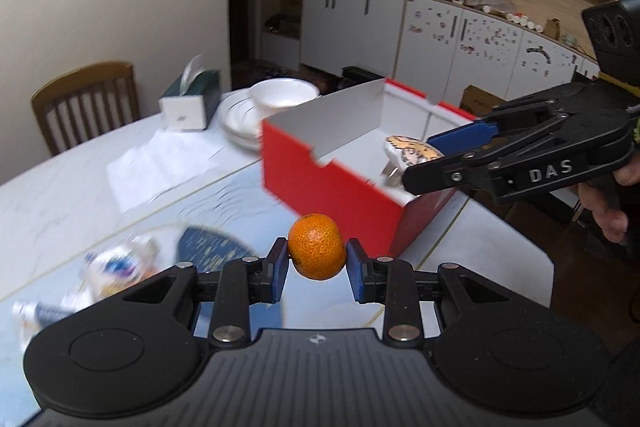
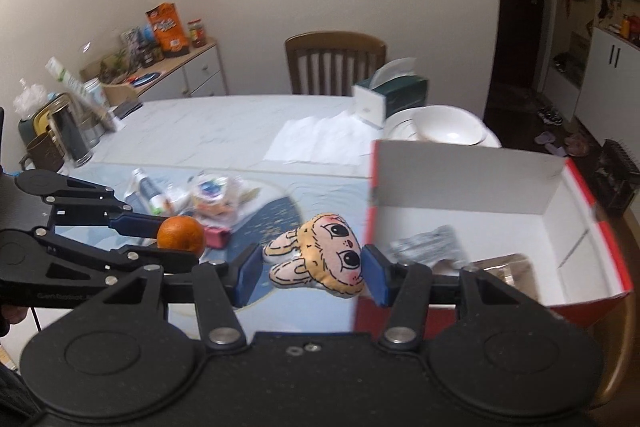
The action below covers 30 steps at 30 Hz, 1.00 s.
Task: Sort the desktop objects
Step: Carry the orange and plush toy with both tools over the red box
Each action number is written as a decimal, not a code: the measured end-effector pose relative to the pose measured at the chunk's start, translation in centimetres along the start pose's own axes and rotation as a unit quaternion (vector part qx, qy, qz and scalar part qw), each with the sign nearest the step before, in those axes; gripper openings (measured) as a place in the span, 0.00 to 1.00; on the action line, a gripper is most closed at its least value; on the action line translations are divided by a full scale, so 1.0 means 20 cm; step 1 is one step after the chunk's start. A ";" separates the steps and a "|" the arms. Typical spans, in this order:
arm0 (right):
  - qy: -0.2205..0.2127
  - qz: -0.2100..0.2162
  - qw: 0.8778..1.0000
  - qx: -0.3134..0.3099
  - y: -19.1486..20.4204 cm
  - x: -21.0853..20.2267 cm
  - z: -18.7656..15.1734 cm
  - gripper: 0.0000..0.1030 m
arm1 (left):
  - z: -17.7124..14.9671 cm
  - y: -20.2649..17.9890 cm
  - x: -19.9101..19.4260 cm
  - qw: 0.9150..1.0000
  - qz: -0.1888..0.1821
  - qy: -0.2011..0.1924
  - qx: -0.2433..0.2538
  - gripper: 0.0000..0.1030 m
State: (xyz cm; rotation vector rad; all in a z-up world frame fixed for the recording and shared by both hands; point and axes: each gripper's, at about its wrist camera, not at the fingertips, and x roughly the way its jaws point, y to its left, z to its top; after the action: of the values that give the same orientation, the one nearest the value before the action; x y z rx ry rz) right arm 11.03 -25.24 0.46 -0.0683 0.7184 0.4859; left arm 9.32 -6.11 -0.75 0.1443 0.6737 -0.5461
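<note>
The left hand-held gripper (image 1: 317, 265) is clamped on a small orange (image 1: 317, 246), held in the air above the table (image 1: 60, 195), with the red box (image 1: 320, 183) just ahead of its fingers. The right hand-held gripper (image 2: 310, 267) grips a rabbit-face plush toy (image 2: 320, 255) between its blue pads, beside the box's open white interior to its right, where foil packets (image 2: 428, 245) lie
</note>
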 end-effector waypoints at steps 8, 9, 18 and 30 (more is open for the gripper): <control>-0.006 -0.012 1.000 -0.002 -0.25 -0.02 0.02 0.51 | 0.15 -0.18 0.17 1.000 -0.011 0.002 0.021 0.29; -0.006 -0.012 1.000 0.000 -0.28 -0.02 0.02 0.51 | 0.17 -0.19 0.19 1.000 -0.013 0.002 0.023 0.29; 0.001 -0.024 1.000 0.007 -0.55 0.02 0.05 0.51 | 0.32 -0.33 0.38 0.998 -0.019 0.015 0.055 0.29; 0.046 -0.036 0.998 0.010 -0.88 0.23 0.12 0.51 | 0.45 -0.41 0.72 0.994 -0.020 0.064 0.091 0.29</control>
State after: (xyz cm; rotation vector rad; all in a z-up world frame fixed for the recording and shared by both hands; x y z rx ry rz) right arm 23.32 -38.41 -2.48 -0.0983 0.8085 0.4095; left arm 19.37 -21.98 -2.45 0.3385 0.7522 -0.6408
